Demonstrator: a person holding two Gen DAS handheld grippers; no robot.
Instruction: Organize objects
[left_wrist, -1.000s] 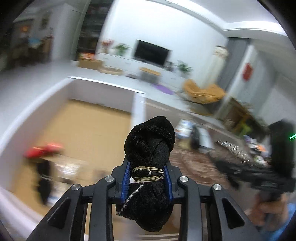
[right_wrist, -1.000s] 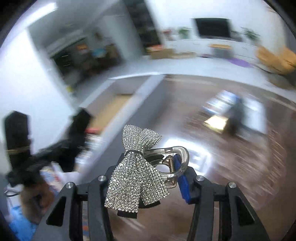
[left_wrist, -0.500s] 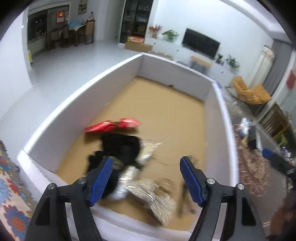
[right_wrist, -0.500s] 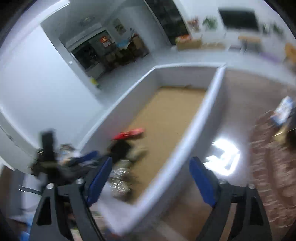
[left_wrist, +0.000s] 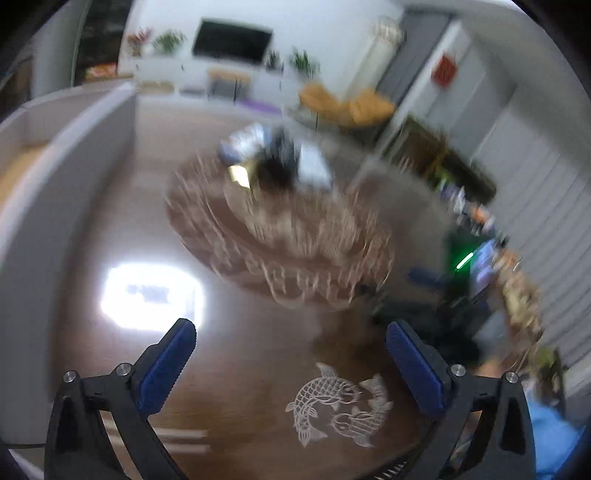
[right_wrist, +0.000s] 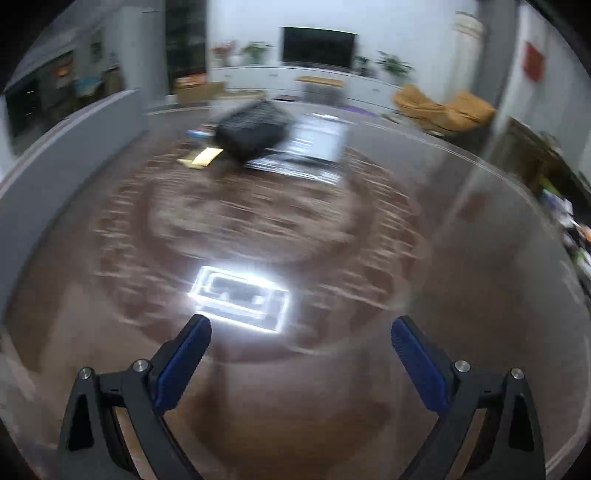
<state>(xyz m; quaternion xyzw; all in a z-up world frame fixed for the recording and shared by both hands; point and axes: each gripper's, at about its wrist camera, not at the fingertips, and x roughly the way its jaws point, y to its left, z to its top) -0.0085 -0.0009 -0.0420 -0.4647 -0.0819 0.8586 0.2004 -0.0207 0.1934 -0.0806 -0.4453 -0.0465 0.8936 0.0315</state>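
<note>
My left gripper (left_wrist: 291, 332) is open and empty above a glossy brown round table (left_wrist: 221, 369). My right gripper (right_wrist: 301, 330) is open and empty over the same table (right_wrist: 332, 387). The white storage box (left_wrist: 55, 177) shows only as its wall at the left; it also shows in the right wrist view (right_wrist: 55, 155). Its contents are hidden. A black bag (right_wrist: 255, 131), papers (right_wrist: 314, 147) and a yellow card (right_wrist: 205, 157) lie blurred at the table's far side. The right gripper's body (left_wrist: 454, 295) shows blurred at the right.
A white fish emblem (left_wrist: 336, 406) marks the table near my left gripper. A bright lamp reflection (right_wrist: 240, 299) lies on the tabletop. Yellow chairs (right_wrist: 443, 107), a TV (right_wrist: 317, 48) and cluttered shelves (left_wrist: 461, 177) stand beyond the table.
Both grippers let go of their loads, the black scrunchie and the rhinestone bow clip, over the white box, then swung right to face the round table. Both views are motion-blurred.
</note>
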